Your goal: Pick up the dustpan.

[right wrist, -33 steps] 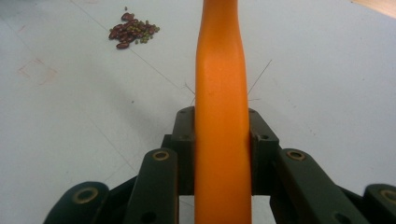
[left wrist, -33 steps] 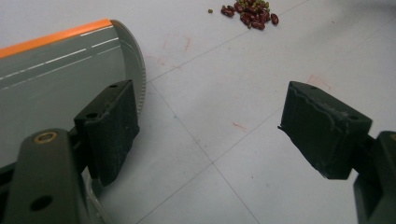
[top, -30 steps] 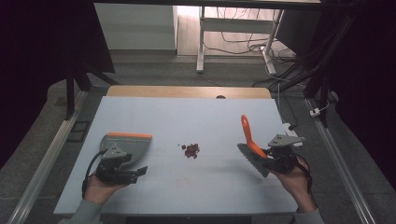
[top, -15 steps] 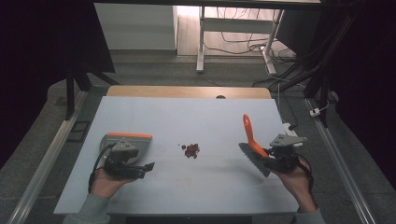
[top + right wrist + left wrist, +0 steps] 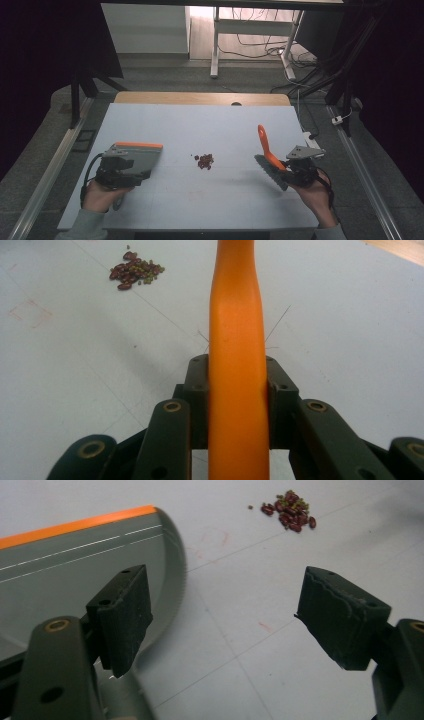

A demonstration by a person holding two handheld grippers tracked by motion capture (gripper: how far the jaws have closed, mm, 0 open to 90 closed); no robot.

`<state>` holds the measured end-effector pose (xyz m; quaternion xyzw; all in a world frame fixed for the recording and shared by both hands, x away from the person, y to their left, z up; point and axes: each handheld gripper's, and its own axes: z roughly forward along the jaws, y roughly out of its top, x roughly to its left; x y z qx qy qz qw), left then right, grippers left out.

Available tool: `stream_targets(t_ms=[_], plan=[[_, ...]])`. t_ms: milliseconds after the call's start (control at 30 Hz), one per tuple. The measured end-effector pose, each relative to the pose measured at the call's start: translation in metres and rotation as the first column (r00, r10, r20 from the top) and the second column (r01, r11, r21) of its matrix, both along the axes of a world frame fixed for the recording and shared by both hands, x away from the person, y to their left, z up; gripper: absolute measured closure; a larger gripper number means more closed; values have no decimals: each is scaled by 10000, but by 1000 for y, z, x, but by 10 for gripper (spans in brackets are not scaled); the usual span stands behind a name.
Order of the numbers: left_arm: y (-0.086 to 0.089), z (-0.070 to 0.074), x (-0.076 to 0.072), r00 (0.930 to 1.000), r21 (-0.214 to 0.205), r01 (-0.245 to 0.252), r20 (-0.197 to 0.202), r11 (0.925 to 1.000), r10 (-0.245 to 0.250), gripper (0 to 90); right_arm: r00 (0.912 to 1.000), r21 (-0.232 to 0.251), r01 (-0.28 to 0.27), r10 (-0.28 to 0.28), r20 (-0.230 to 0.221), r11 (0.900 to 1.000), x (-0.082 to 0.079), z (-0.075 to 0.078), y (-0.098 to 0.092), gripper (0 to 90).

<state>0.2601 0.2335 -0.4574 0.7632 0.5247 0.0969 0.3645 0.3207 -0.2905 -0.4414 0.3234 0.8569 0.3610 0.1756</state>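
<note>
The right gripper (image 5: 286,169) gripped the brush (image 5: 266,153) by its orange handle (image 5: 236,365), both jaws pressed against it (bristles low, handle slanting up and away). The left gripper (image 5: 225,620) had its jaws spread wide with nothing between them, beside the grey dustpan (image 5: 139,159) on the table (image 5: 200,120). A small pile of beans (image 5: 204,160) lay between the two tools.

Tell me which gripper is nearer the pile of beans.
Right, narrowly. The right gripper with the brush sits right of the beans; the left gripper, by the dustpan, sits farther left.
</note>
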Motion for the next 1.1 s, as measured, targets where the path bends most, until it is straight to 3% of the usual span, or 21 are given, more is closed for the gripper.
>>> stream_targets(t_ms=[167, 333, 600, 1100], plan=[[19, -3, 2, 9974, -185, -658, -298, 9977, 652, 209, 10000, -43, 39, -40, -21, 10000, 1, -1, -2, 707], [29, -8, 2, 9943, -190, -941, -523, 9954, 930, 208, 9999, -68, 96, -97, -102, 9999, 2, -4, -4, 707], [42, -16, 3, 9832, 210, -1530, -975, 9880, 1544, 207, 10000, -17, 89, -89, -23, 10000, 1, -2, -3, 707], [42, -34, -5, 9715, 455, -1508, -1778, 9875, 1566, 197, 10000, -88, 18, -18, 13, 10000, 0, -4, -1, 707]])
